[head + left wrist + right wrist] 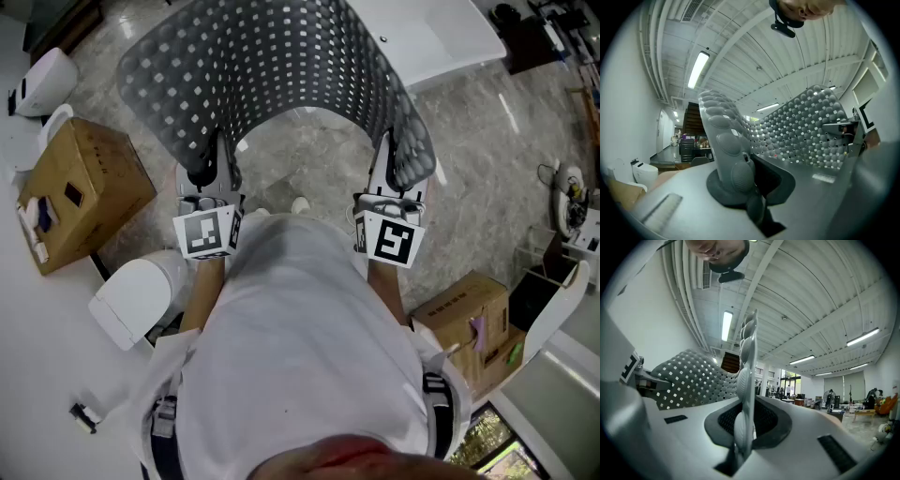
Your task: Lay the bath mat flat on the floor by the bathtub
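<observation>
Floor (487,150) of grey veined stone takes up most of the head view, with a white tub (441,37) at its far edge. A person in a white shirt (300,347) stands over it with both arms forward.

The mat (272,66), dark grey, studded and full of small square holes, is not on the floor. It is held up in front of the person, arching from one gripper to the other, and in the head view it overlaps the near side of the tub.

A brown box (84,187) sits to the left and a second box (469,323) to the right. A white toilet (141,295) is near the person's left side.

The left gripper (208,173) has its jaws nearly together, pinching the mat's left end. In the left gripper view the studded edge rises from between the jaws (740,178) and the sheet (801,126) curves off toward the other gripper.

The right gripper (389,169) is likewise narrowly clamped on the mat's right end. In the right gripper view the edge stands upright out of the jaws (743,427), seen edge-on, with the sheet (689,378) bending away to the left under the ceiling lights.
</observation>
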Available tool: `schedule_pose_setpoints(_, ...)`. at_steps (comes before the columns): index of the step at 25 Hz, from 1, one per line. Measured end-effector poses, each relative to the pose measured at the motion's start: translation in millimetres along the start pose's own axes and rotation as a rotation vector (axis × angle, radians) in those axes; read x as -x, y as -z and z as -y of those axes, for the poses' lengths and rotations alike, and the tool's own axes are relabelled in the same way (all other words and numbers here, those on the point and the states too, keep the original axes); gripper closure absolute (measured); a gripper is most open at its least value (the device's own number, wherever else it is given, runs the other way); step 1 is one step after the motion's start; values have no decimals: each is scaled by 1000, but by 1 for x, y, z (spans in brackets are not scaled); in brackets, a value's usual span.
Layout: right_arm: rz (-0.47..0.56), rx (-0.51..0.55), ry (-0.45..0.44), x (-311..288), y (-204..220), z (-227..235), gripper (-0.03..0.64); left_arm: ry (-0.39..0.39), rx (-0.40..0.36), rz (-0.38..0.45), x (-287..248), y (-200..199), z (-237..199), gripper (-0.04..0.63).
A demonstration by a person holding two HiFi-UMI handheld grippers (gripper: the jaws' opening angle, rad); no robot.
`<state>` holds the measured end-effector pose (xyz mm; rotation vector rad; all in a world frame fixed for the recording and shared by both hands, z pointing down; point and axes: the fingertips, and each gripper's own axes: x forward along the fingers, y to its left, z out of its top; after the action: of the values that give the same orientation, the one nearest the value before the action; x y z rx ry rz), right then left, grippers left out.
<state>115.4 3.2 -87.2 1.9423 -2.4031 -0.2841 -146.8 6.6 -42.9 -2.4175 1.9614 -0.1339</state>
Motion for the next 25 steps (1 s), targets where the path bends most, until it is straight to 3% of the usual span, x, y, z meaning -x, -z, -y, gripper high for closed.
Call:
schedule_pose_setpoints(5, -18, -10, -6, -2, 6, -6, 598, 13, -31, -7, 1, 2, 1, 583)
schedule_pose_setpoints(10, -49, -93, -36, -2, 22, -4, 598, 19, -31, -34, 4, 9, 0, 581)
schedule_pose_setpoints(20, -392, -112, -129, 38, 152, 14, 597, 79, -28, -345, 20, 112, 44, 581)
schedule_pose_setpoints(25, -523, -138, -184, 47, 217, 11, 595, 130, -26, -444, 19, 154, 73, 581)
